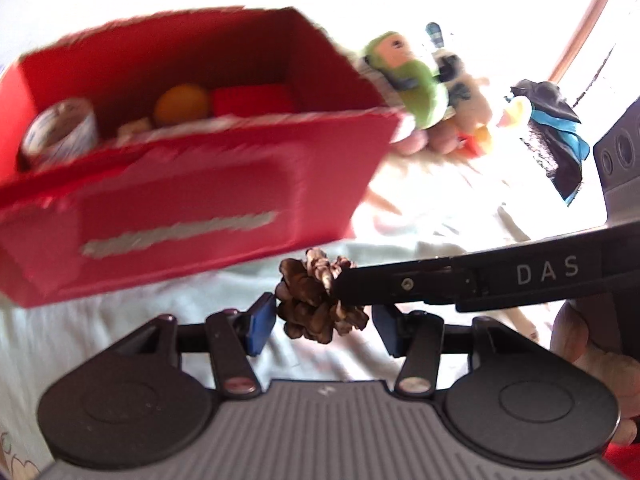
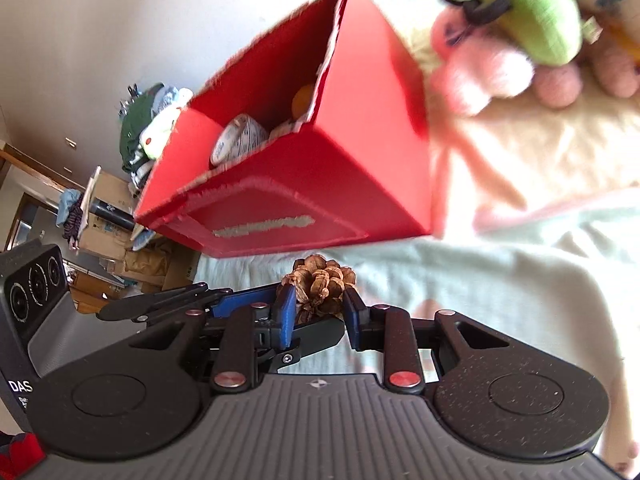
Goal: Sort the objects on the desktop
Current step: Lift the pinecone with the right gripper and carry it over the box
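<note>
A brown pine cone (image 1: 316,300) (image 2: 320,284) hangs just above a pale blanket (image 1: 120,320), in front of an open red cardboard box (image 1: 200,208) (image 2: 360,140). My left gripper (image 1: 324,326) has its blue pads against the cone's two sides. My right gripper (image 2: 318,314) also clamps the cone between its blue pads. In the left wrist view one of the right gripper's black fingers (image 1: 400,284) reaches in from the right onto the cone. The left gripper's fingers (image 2: 168,300) show at the left of the right wrist view. The box holds a tape roll (image 1: 60,132) (image 2: 240,136), an orange ball (image 1: 182,104) and a red item (image 1: 252,100).
Plush toys (image 1: 416,80) (image 2: 536,20) lie beyond the box's right end, with a black and blue cloth (image 1: 556,136) farther right. A hand (image 1: 588,360) grips the right tool. Cardboard boxes and clothes (image 2: 120,200) crowd the room past the blanket's left edge.
</note>
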The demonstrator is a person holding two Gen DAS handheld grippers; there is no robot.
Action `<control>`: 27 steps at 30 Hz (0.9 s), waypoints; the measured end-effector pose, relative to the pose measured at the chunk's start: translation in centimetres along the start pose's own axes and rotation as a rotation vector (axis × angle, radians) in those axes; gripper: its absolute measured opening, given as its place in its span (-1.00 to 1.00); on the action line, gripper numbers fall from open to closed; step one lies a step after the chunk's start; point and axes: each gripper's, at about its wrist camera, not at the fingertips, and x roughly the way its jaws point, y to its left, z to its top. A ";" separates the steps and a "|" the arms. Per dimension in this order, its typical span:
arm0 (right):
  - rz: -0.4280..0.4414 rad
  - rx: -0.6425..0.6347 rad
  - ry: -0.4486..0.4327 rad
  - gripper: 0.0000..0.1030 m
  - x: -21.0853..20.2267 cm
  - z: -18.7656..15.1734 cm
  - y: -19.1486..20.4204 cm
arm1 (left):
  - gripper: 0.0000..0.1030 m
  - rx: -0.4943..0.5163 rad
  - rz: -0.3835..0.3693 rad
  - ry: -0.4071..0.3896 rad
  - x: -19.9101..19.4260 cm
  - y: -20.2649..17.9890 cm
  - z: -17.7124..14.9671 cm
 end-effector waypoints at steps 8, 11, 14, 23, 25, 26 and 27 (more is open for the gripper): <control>0.063 -0.048 -0.150 -0.48 -7.0 2.3 0.8 | 0.06 0.120 -0.012 -0.132 -4.1 -5.5 4.8; 0.094 -0.093 -0.213 -0.48 -8.4 3.8 2.3 | 0.06 0.163 0.014 -0.196 -6.3 -6.2 6.9; 0.122 -0.147 -0.284 -0.48 -8.7 5.4 4.5 | 0.06 0.166 0.036 -0.242 -8.5 -5.4 9.1; 0.217 -0.276 -0.394 -0.48 -6.0 10.9 12.9 | 0.06 0.225 0.188 -0.362 -15.4 -0.1 13.8; 0.234 -0.290 -0.411 -0.48 -5.1 11.9 14.8 | 0.06 0.230 0.216 -0.381 -16.9 1.5 14.6; 0.242 -0.294 -0.418 -0.48 -4.5 12.3 15.7 | 0.06 0.236 0.233 -0.387 -17.6 2.2 14.9; 0.248 -0.294 -0.423 -0.48 -3.9 12.5 16.5 | 0.06 0.240 0.246 -0.388 -18.2 3.0 15.2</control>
